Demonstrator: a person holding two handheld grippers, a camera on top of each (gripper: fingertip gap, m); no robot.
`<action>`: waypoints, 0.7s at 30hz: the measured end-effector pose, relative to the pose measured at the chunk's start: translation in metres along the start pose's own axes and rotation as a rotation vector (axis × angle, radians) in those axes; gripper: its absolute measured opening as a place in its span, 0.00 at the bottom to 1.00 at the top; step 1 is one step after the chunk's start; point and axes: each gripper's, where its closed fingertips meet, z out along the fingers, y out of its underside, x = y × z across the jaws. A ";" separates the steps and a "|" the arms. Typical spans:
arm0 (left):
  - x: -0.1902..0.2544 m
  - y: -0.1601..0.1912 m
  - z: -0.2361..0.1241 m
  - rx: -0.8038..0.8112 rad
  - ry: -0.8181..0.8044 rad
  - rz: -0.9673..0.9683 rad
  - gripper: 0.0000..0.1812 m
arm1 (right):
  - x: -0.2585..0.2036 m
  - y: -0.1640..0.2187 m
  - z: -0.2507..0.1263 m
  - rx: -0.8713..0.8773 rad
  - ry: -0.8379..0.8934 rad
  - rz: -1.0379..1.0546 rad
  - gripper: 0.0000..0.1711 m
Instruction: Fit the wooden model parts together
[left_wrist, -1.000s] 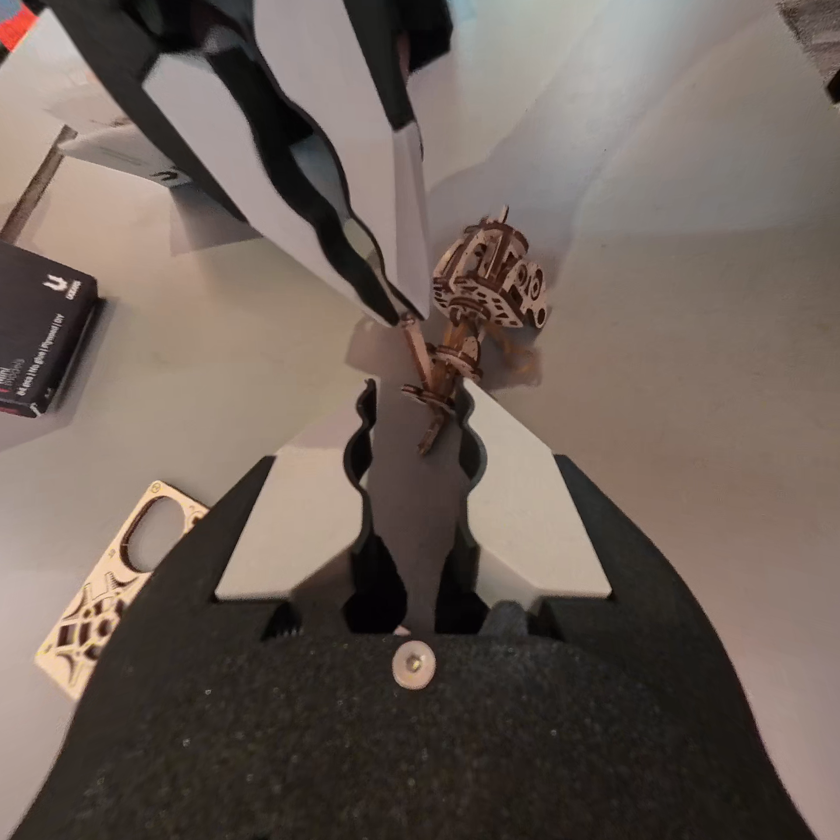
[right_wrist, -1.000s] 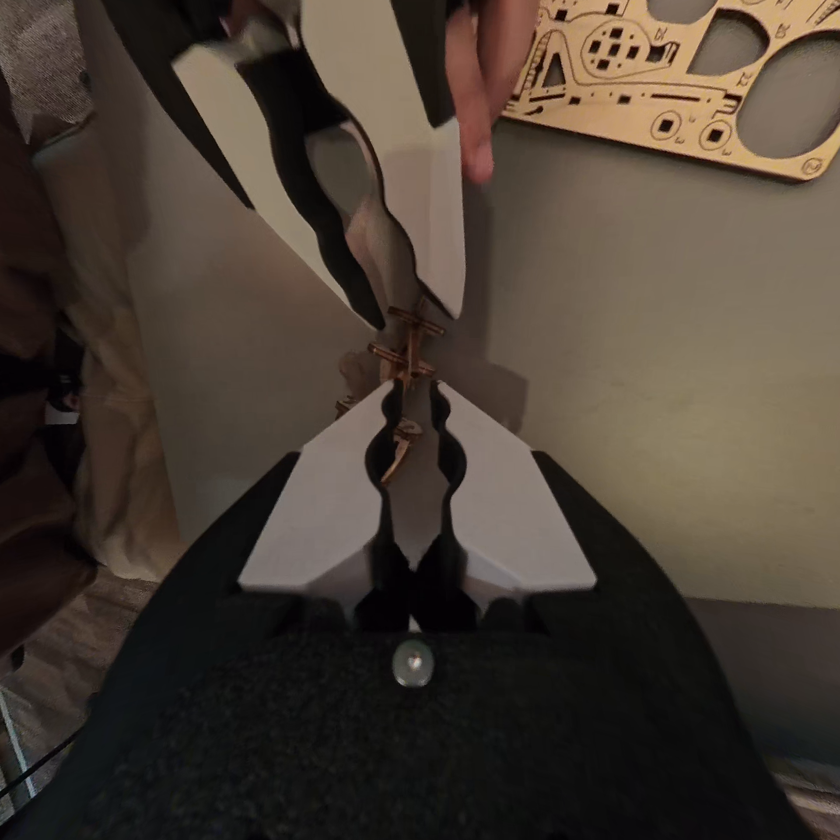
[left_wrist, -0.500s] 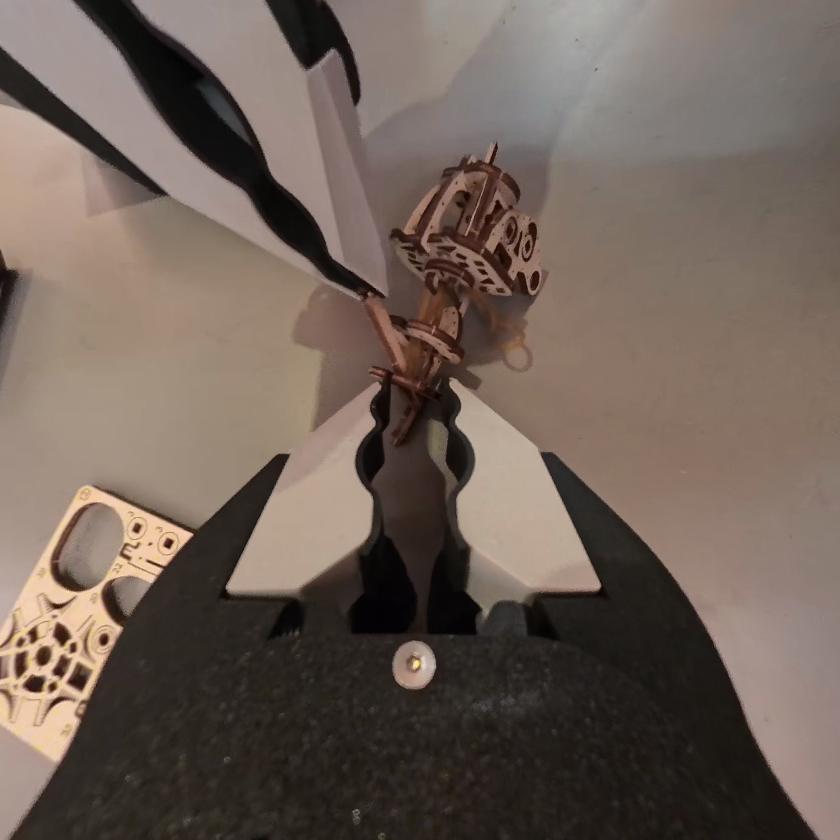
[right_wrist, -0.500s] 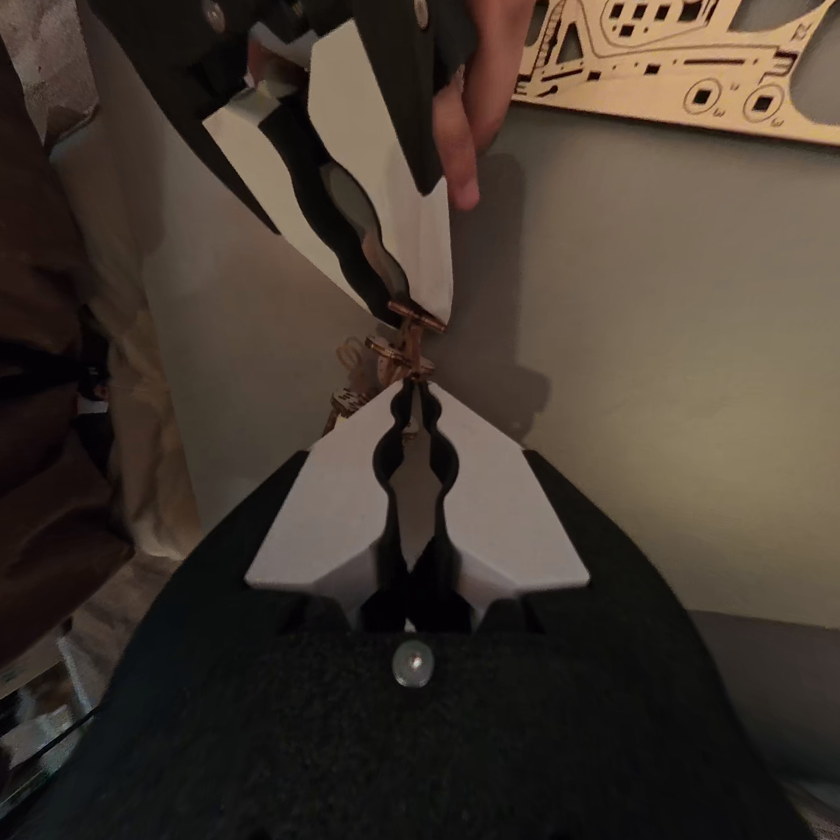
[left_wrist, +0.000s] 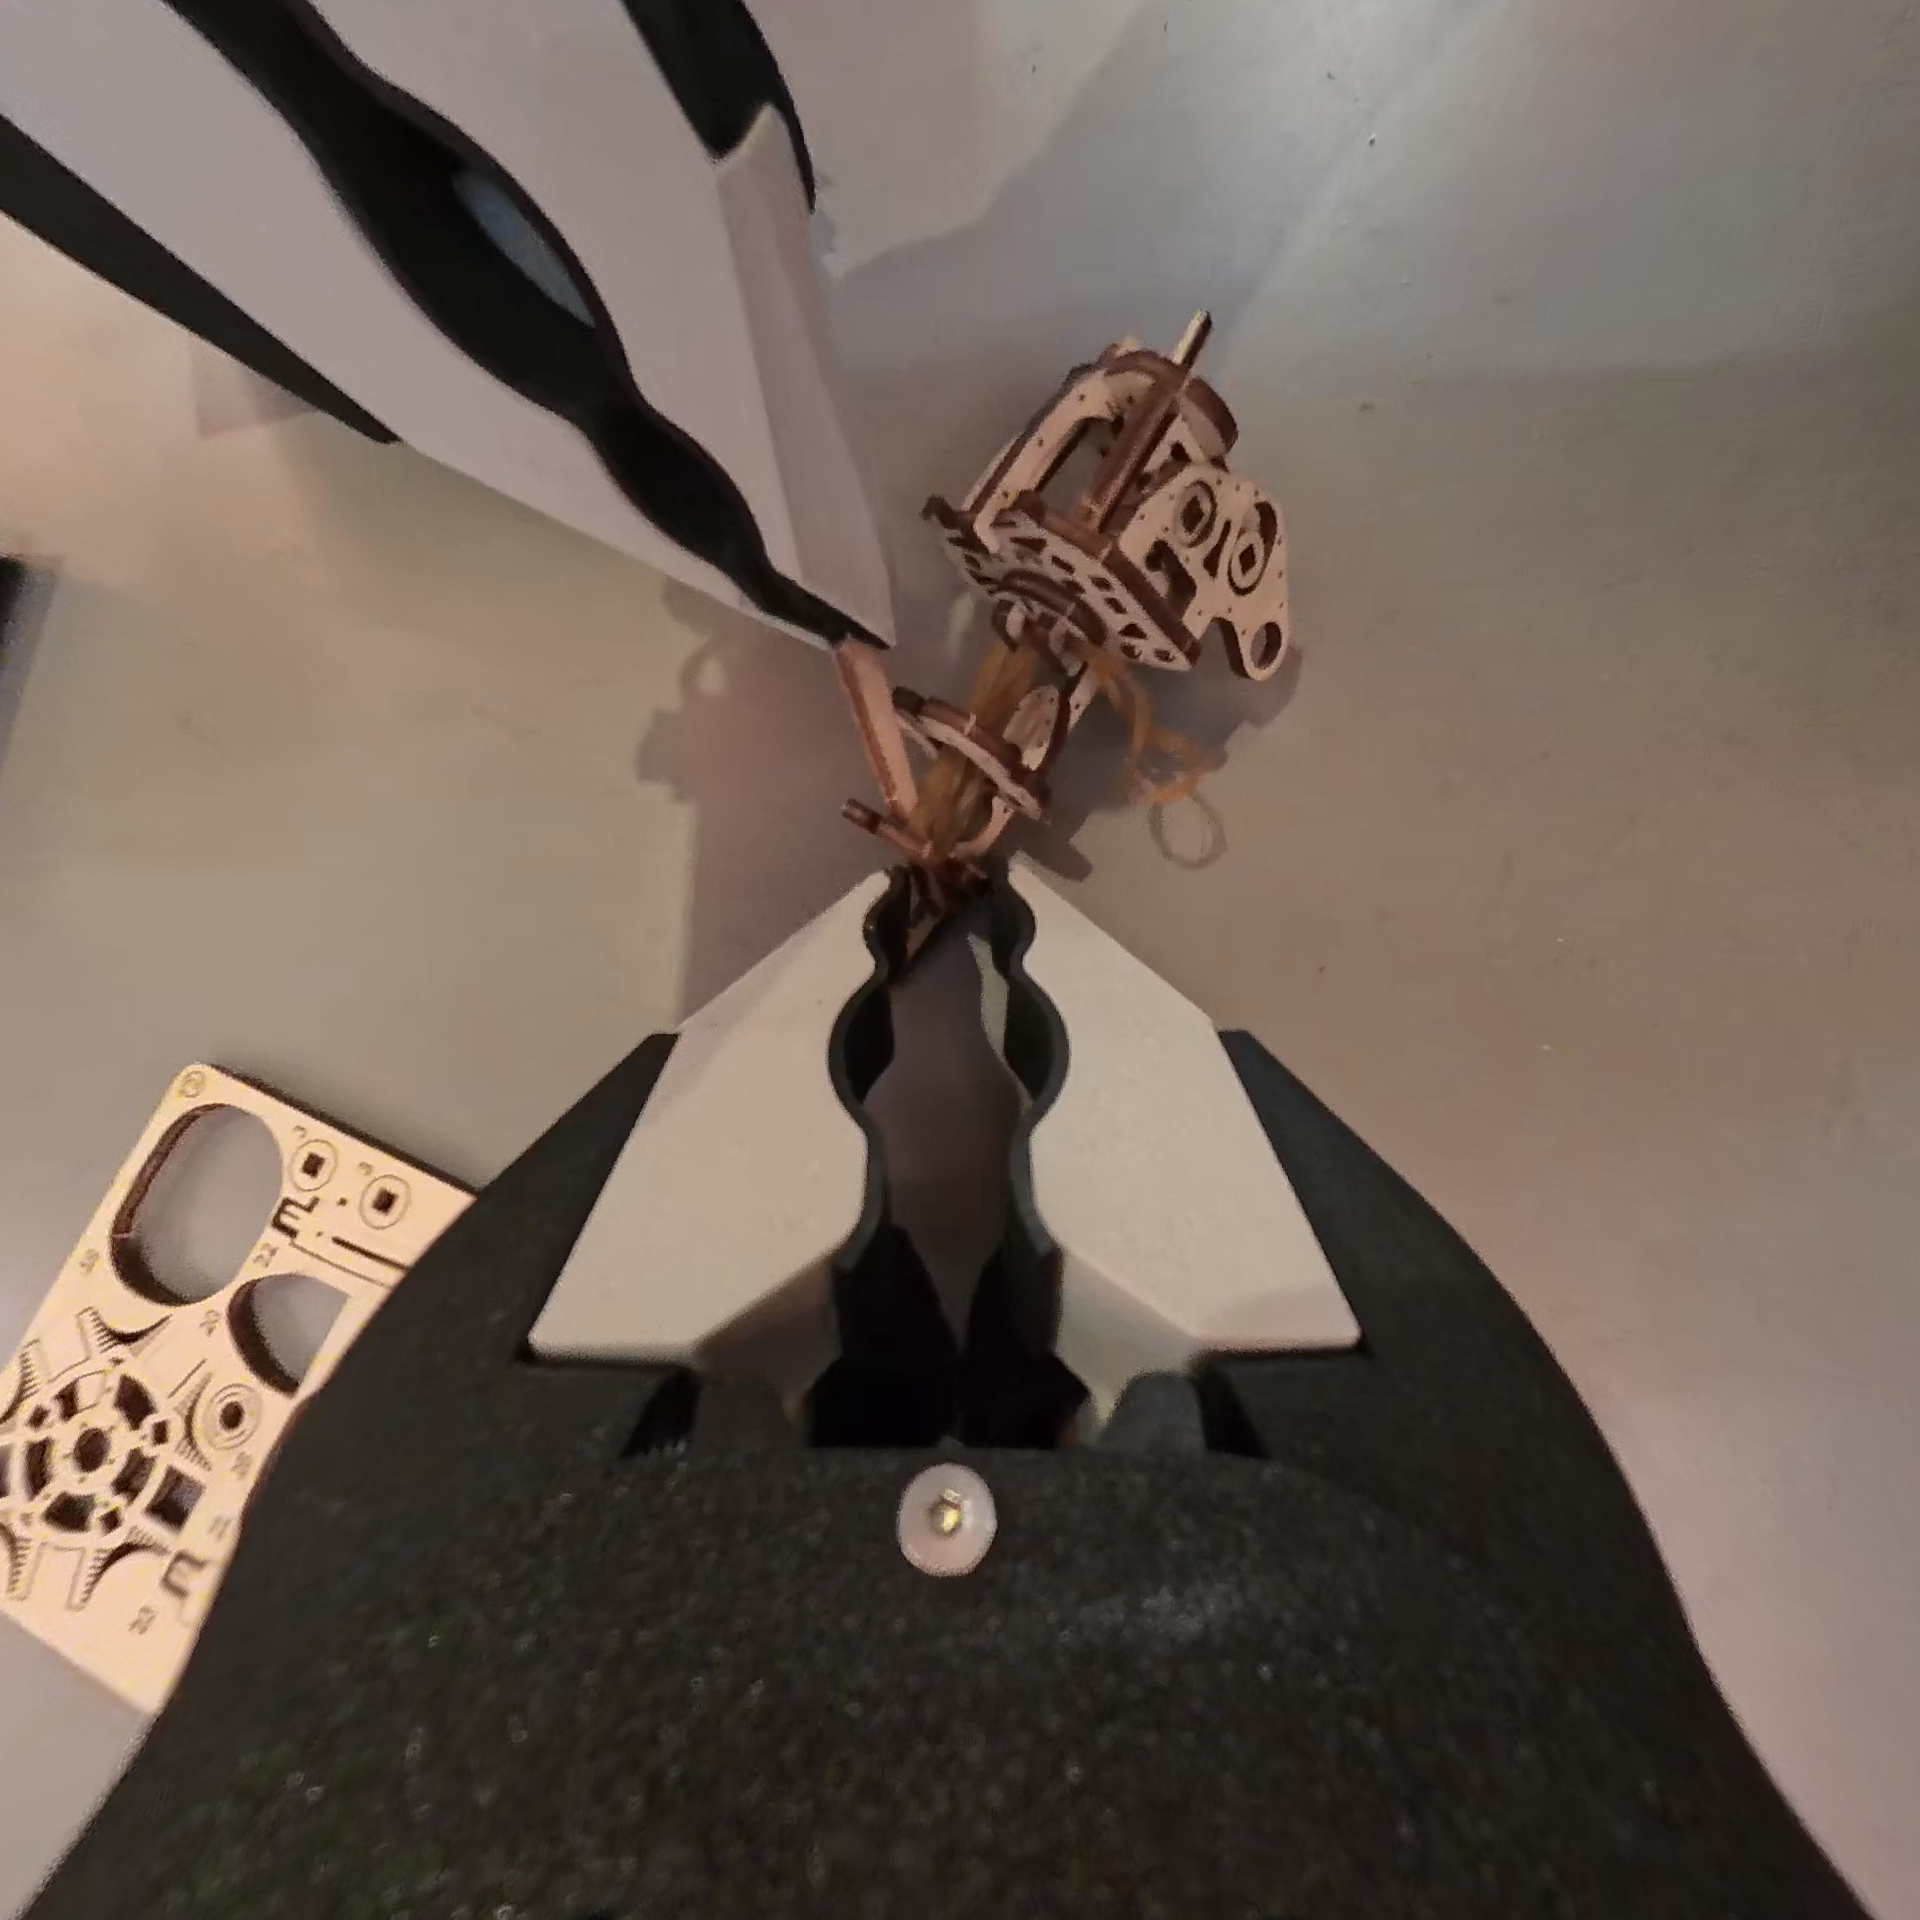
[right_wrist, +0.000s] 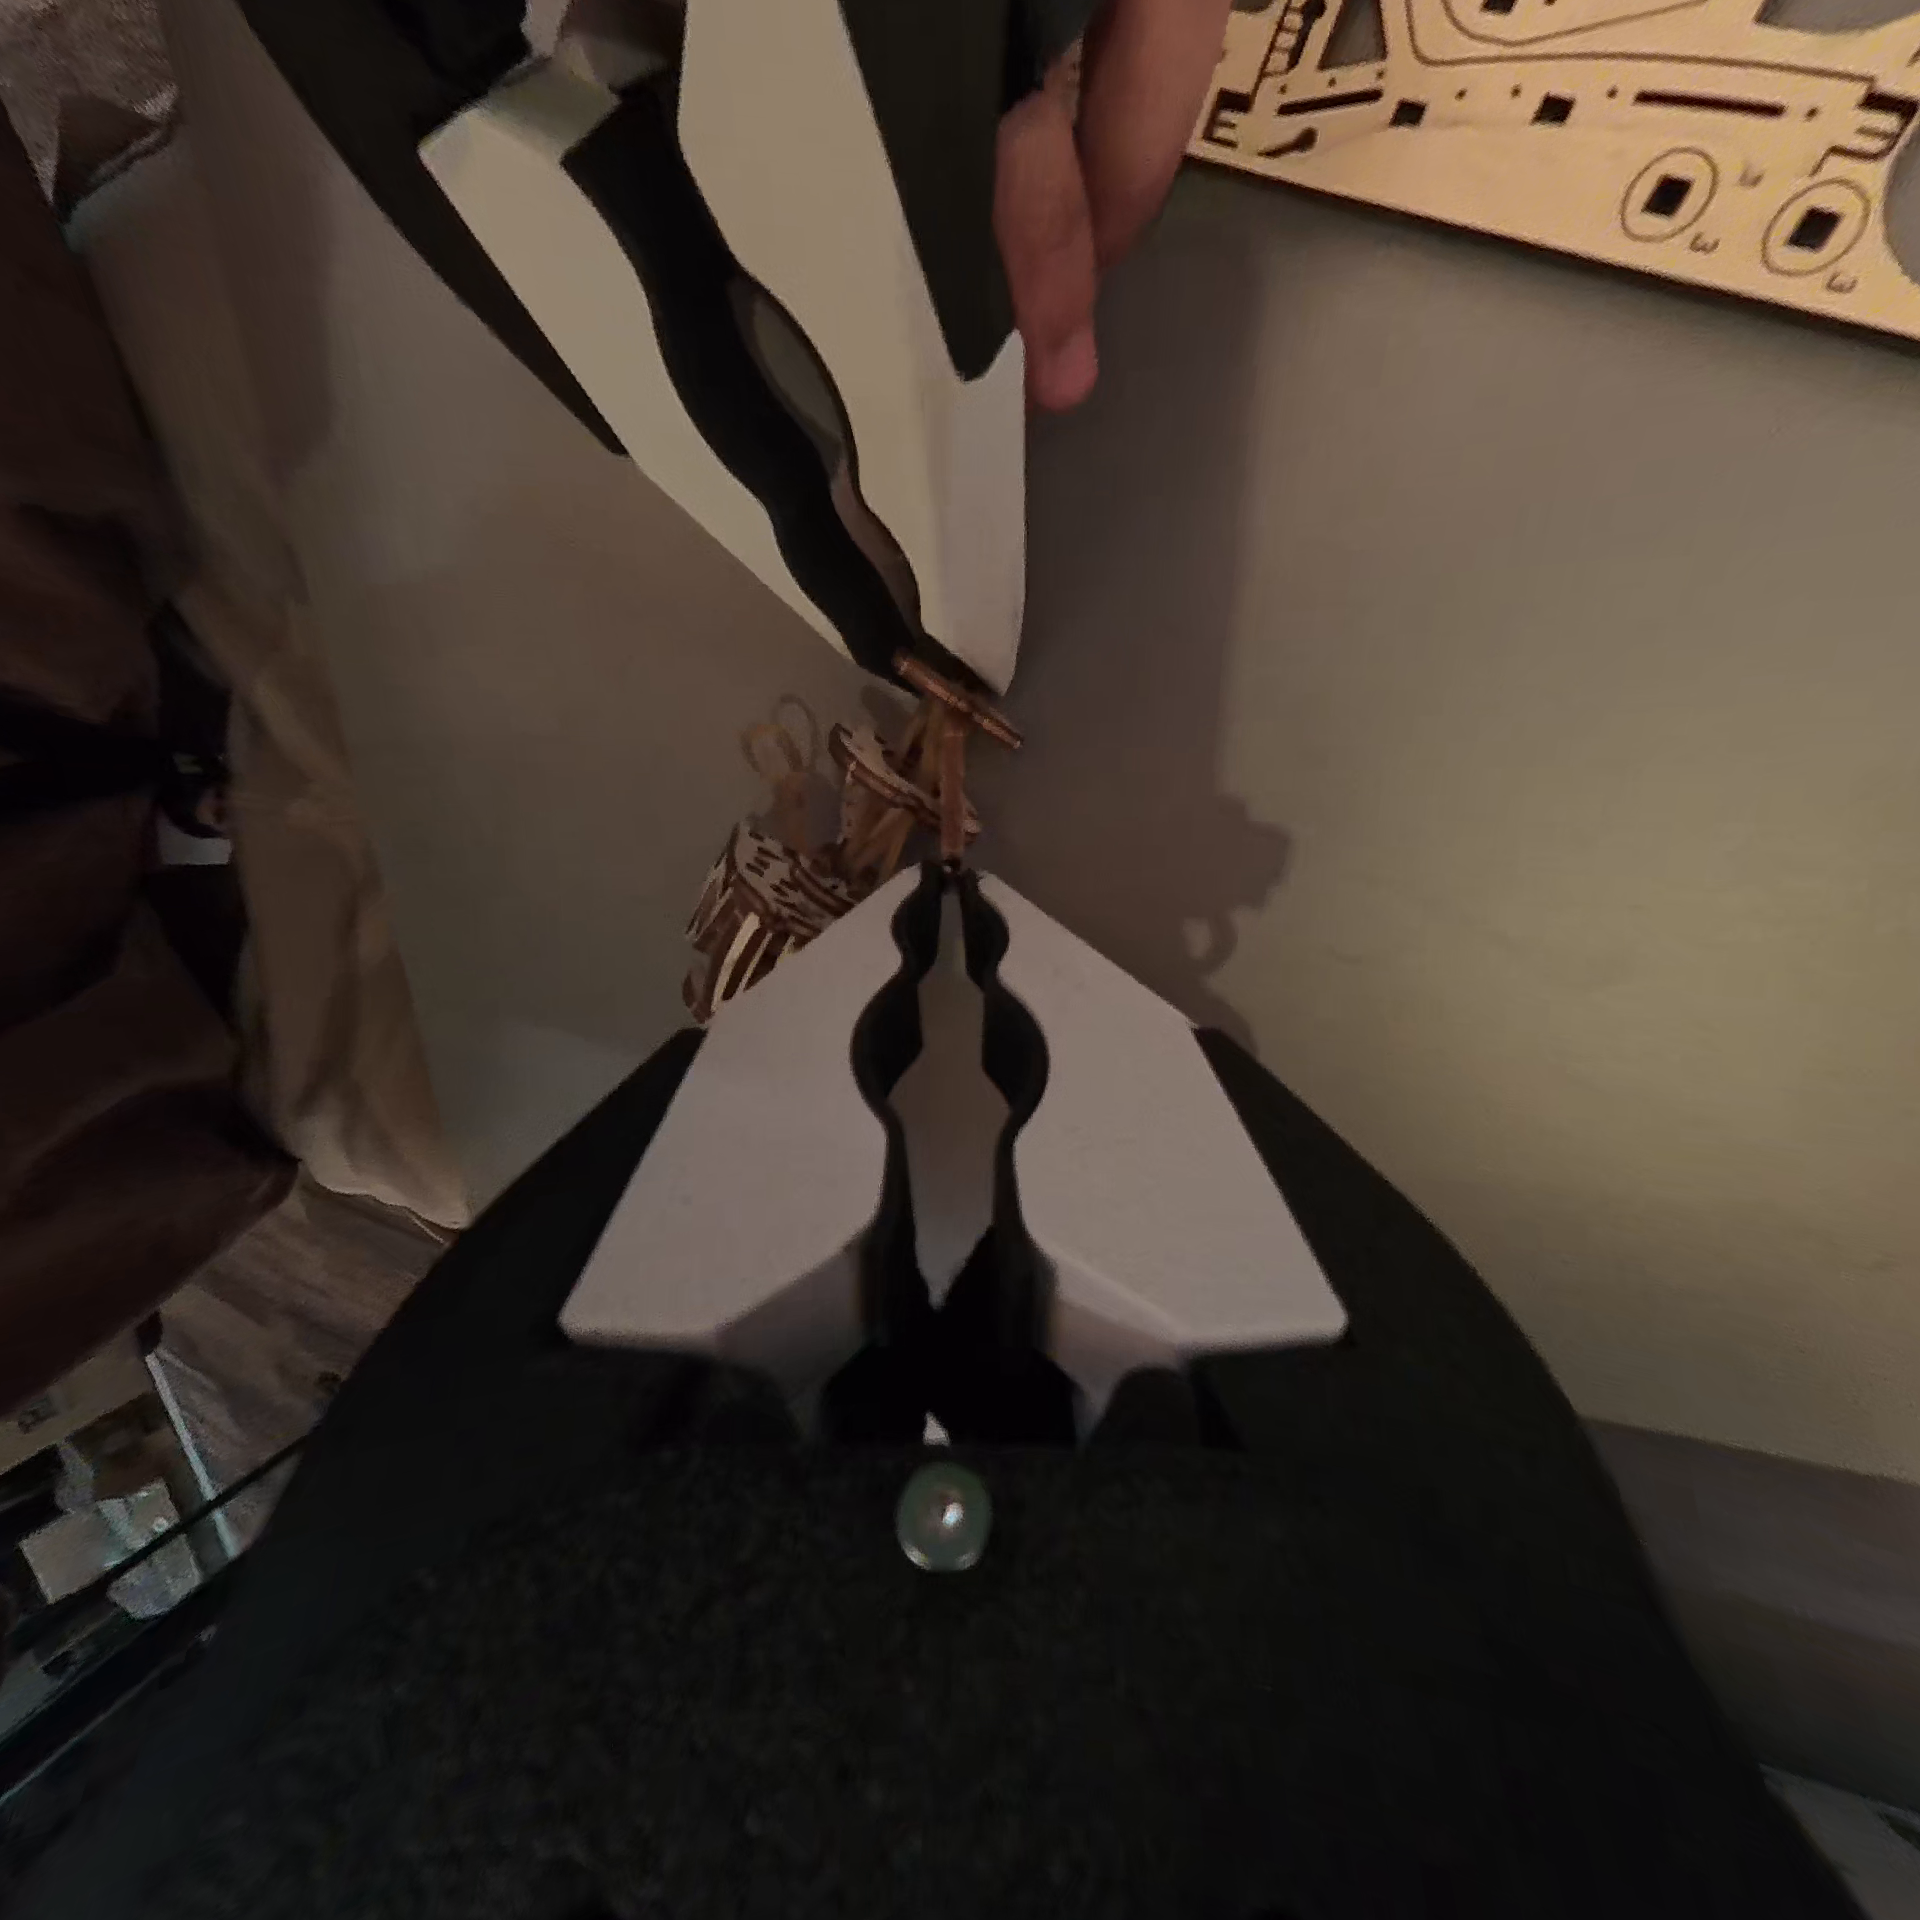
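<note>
Left gripper (left_wrist: 940, 883): white fingers (left_wrist: 748, 1122) with black wavy inner pads, on a speckled black body with a pale round screw head. Right gripper (right_wrist: 948, 878) had the same white-and-black scheme. Wooden model (left_wrist: 1101, 582) was pale tan plywood with dark brown laser-burnt edges, patterned with round and square cut-outs; amber-yellow rubber bands (left_wrist: 1174, 769) ran through its stem. Thin wooden stick (left_wrist: 873, 717) was a pinkish brown. Plywood parts sheet (left_wrist: 177, 1351) was cream, with dark-edged oval holes, small squares and a gear-like radial pattern. A second parts sheet (right_wrist: 1558, 114) was light beige with black slots and ringed squares. Table (left_wrist: 1558, 727) was plain off-white, greyer in shadow.
</note>
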 end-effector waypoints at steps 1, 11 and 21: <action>0.000 0.002 -0.002 -0.010 0.002 0.011 0.07 | 0.000 0.000 0.000 -0.003 0.005 -0.013 0.01; -0.003 0.002 -0.013 0.012 0.061 -0.029 0.11 | 0.000 -0.003 0.001 -0.001 0.013 -0.058 0.01; -0.001 -0.001 -0.012 0.051 0.076 -0.036 0.04 | -0.001 -0.003 0.002 -0.004 0.023 -0.062 0.01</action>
